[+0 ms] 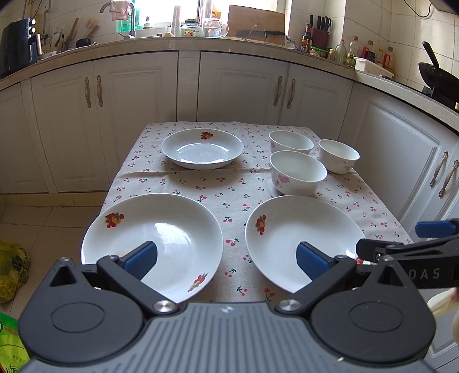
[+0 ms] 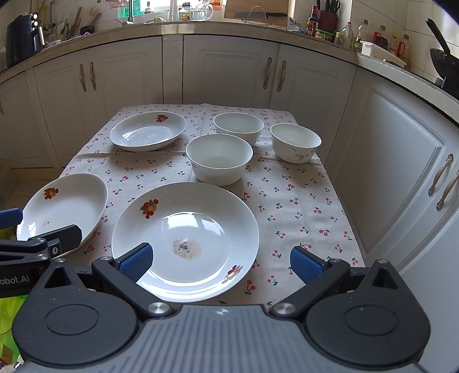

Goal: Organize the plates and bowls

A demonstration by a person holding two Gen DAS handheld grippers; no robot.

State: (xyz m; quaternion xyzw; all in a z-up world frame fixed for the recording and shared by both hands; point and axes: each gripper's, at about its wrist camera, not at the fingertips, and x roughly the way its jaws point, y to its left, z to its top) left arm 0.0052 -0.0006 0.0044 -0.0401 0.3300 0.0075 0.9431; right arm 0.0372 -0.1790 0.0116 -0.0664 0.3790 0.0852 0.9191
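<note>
Now your tabletop (image 2: 287, 206), under its cherry-print cloth (image 1: 229, 200), sits hemmed in by white cabinets (image 1: 137, 114) on the far side and the right, with a cluttered counter (image 2: 229, 27) above them: bottles (image 1: 348, 51), a knife block (image 1: 320, 34), a black wok (image 1: 436, 74).

Three plates and three bowls lie on the cloth, none stacked. The near left plate (image 1: 152, 244) overhangs the tabletop's left edge a little. The near right plate (image 2: 185, 241) lies beside it, apart from it. The far plate (image 2: 147, 130) sits at the back left. Just behind the near right plate stands the front bowl (image 2: 219, 162), its base close to that plate's far rim. The back bowl (image 2: 238, 126) stands right behind it, and the right bowl (image 2: 295, 142) is off to the side, apart from both.

Only your right wrist view shows the small greyish smudge (image 2: 185, 246) in the middle of the near right plate; the left view hides that spot behind a finger. Only the left view shows the pink flower print on the front bowl and yellow-green bags (image 1: 11, 258) on the floor.

Your left tool (image 1: 226, 259) is spread wide and holds nothing; its fingers hang over the inner halves of the two near plates, the gap between the plates centred between them. Your right tool (image 2: 221, 262) is likewise wide open and empty, its left finger over the near right plate, its right finger over bare cloth.
</note>
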